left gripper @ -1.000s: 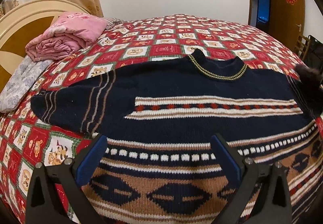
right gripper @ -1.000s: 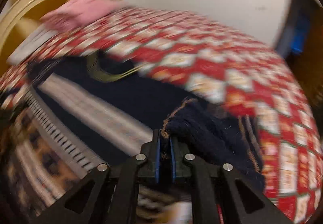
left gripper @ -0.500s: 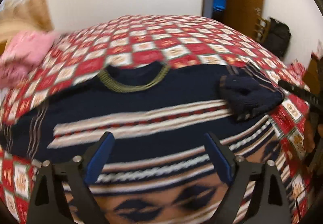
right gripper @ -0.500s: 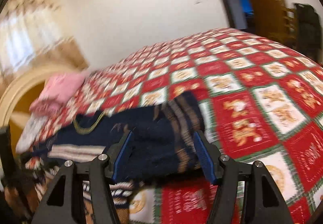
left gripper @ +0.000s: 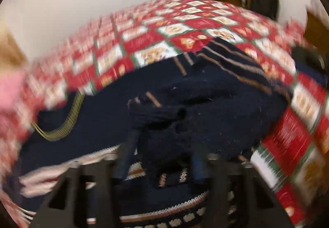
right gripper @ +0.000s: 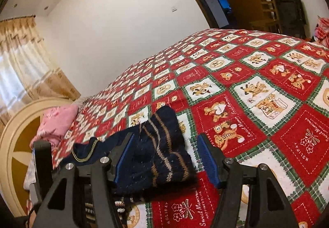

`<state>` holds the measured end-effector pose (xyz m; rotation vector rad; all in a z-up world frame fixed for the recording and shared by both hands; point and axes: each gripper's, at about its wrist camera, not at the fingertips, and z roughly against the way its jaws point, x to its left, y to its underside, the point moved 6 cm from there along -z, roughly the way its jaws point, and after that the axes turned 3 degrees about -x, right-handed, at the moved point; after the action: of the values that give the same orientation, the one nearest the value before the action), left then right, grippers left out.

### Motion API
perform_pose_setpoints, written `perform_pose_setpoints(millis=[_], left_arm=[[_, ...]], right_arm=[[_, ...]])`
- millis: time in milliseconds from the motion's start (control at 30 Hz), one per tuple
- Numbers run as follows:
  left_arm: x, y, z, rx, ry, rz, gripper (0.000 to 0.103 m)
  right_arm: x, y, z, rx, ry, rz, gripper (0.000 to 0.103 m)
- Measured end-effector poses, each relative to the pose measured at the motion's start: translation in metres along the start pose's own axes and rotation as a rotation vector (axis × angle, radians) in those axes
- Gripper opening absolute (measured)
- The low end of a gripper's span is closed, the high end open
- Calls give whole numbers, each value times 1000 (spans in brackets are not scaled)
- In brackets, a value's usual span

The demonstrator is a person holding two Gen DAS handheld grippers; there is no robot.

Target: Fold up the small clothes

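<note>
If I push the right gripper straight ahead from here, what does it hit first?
Most likely the folded-in sleeve of the dark sweater: it lies between the open fingers of the right gripper, right ahead. Beyond it is only the red patterned bedspread. Depth is hard to judge.

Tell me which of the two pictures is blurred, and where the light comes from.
Left wrist view: strong motion blur; the dark navy knitted sweater and the left hand-held gripper are smeared, so its jaws cannot be judged. Right wrist view: sharp; daylight enters through the beige patterned curtain; fisheye bends the red checked bear-print bedspread.
</note>
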<state>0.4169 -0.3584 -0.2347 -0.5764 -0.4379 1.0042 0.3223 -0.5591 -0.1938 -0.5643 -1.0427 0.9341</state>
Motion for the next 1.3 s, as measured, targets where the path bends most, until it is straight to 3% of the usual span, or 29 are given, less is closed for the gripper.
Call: perform_pose_setpoints(millis=[33, 67, 167, 300, 367, 500, 633, 800, 1300], left_arm=[[8, -1, 0, 5, -6, 29, 11], [19, 0, 2, 16, -29, 60, 10], [60, 6, 16, 22, 71, 257, 10], [86, 18, 21, 33, 88, 350, 10], [74, 20, 5, 57, 97, 354, 10], [84, 31, 1, 74, 186, 461, 10], [98, 22, 18, 2, 215, 494, 9], [123, 9, 31, -21, 251, 551, 9], [221, 31, 47, -48, 171, 654, 9]], right_arm=[[-1, 0, 0, -5, 5, -3, 63], [-1, -1, 1, -11, 15, -4, 63], [-2, 0, 1, -13, 17, -11, 63], [2, 4, 1, -14, 21, 10, 63], [7, 7, -2, -5, 22, 37, 63], [18, 12, -4, 5, 4, 84, 63], [22, 13, -4, 6, -17, 93, 63], [23, 14, -4, 8, -21, 91, 63], [51, 33, -10, 66, -93, 182, 64]])
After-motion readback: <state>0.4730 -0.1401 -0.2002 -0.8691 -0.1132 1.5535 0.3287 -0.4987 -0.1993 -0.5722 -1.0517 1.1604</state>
